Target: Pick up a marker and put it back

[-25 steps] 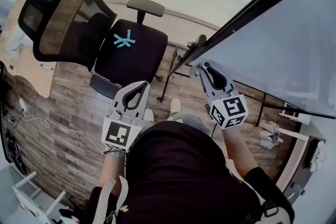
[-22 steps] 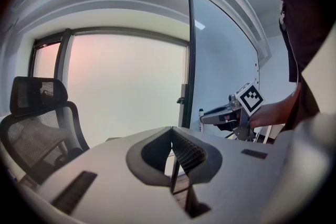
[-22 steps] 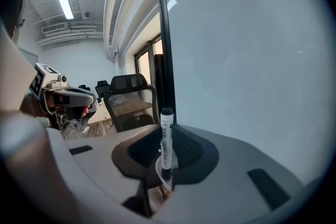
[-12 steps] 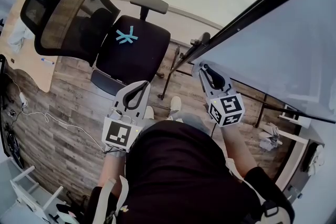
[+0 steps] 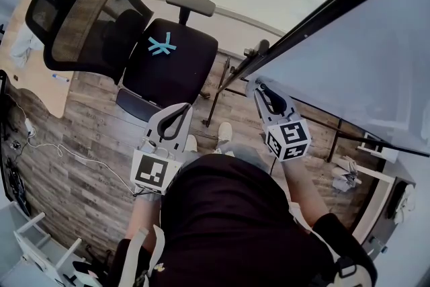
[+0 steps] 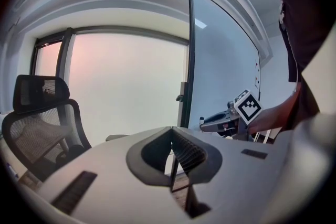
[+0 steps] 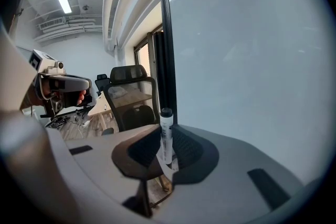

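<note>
Marker [image 7: 166, 136] seen pinched upright between right gripper [image 7: 167, 157] fingers, held close by whiteboard [image 7: 252, 60] edge. Left gripper [image 6: 172, 155] fingers pressed together, nothing held. Pickup looks done imo, put-back part not yet done.

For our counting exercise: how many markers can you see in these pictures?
1. The marker stands upright between the jaws of the right gripper, beside the whiteboard. Others may be hidden.
</note>
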`<state>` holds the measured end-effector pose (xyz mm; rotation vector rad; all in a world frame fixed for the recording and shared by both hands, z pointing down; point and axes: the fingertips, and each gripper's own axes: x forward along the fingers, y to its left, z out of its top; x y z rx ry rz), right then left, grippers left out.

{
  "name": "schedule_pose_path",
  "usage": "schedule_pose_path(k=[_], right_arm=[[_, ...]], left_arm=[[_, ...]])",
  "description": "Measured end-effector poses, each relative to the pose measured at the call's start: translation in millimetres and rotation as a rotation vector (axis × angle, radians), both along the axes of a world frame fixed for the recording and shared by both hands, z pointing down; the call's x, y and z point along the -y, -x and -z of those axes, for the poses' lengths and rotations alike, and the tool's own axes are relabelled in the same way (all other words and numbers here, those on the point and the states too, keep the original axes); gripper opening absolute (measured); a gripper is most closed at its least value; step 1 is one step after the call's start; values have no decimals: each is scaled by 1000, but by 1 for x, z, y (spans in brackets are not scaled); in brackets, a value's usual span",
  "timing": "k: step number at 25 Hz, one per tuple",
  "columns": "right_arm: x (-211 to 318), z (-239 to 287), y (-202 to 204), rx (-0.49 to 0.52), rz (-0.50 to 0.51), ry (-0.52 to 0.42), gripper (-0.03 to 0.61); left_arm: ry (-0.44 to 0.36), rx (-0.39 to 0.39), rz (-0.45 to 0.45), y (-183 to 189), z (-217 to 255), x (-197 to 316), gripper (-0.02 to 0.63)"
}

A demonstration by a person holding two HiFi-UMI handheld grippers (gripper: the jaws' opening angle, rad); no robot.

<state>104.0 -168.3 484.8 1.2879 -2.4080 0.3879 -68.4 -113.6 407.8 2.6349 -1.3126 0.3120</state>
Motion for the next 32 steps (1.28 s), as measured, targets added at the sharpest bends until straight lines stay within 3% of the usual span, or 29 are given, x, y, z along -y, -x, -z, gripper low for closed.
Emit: schedule_pose_path(k=[17, 32], right_arm=[[-2, 10, 1, 16, -21, -17, 80], [-17, 52, -20, 29, -120, -98, 80]], left_arm=[[-5, -12, -24, -1, 2, 4, 9], [-26, -42, -141, -25, 6, 8, 9]])
